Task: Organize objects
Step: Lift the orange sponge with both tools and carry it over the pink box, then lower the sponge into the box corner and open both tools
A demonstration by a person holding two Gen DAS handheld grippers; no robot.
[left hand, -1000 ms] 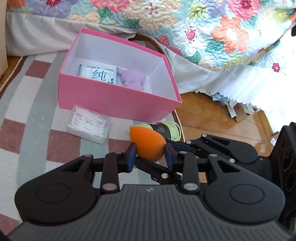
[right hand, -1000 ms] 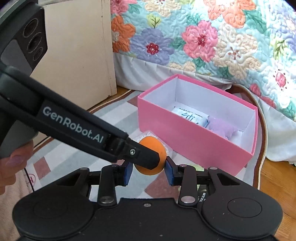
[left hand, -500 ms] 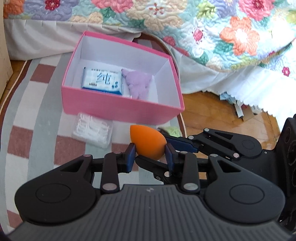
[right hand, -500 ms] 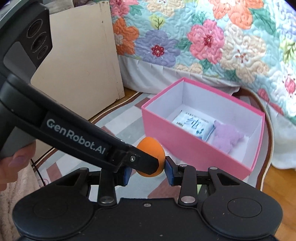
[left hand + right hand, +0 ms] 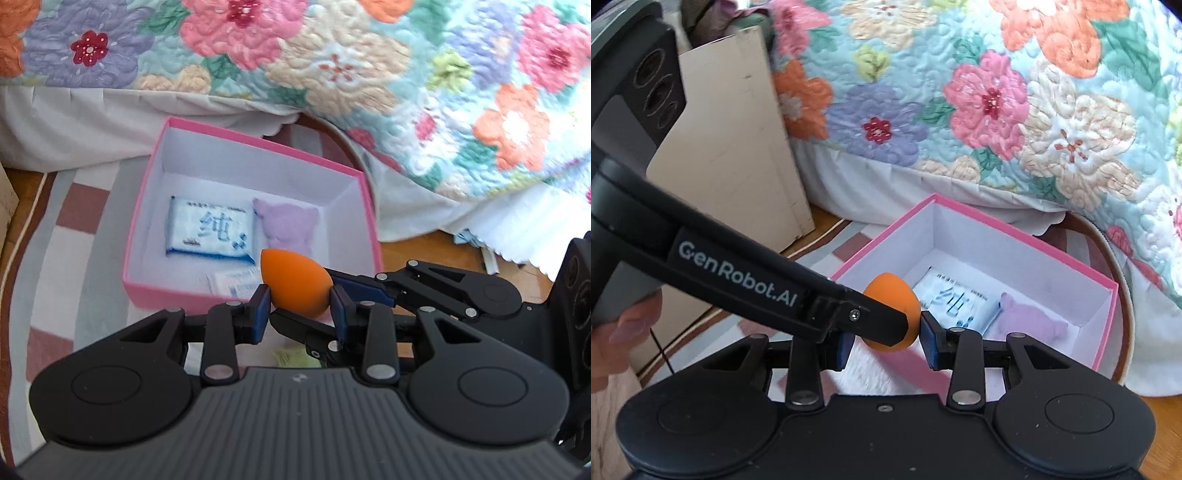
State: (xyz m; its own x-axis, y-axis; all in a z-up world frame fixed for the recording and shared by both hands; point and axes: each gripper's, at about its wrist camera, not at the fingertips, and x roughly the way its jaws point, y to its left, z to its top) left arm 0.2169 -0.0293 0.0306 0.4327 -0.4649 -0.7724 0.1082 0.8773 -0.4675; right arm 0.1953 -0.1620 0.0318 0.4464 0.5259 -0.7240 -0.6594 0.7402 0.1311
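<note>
Both pairs of blue-padded jaws were clamped narrowly on the same soft, egg-shaped orange makeup sponge (image 5: pixel 294 284): the left gripper (image 5: pixel 297 308) pinched its rounded lower half from either side, pointed tip up and toward the left of the frame, while the right gripper (image 5: pixel 884 345) pressed it crosswise, its pads against the sponge with one finger of the left gripper lying across the front in the right wrist view. Holding a squashy, slippery shape from two directions probably kept it from rolling or popping free. The sponge hung in the air at the near wall of the open pink cardboard box with a white lining (image 5: pixel 146 206), which sat on a striped rug (image 5: pixel 70 236) against the floral quilted bedspread (image 5: pixel 332 70) across the top of the frame. Inside, mid-frame, lay a white and blue tissue packet (image 5: pixel 211 230) and, touching its right edge, a lilac cat-shaped puff (image 5: pixel 290 227); free floor remained near the front wall, likely the sponge's intended place.
</note>
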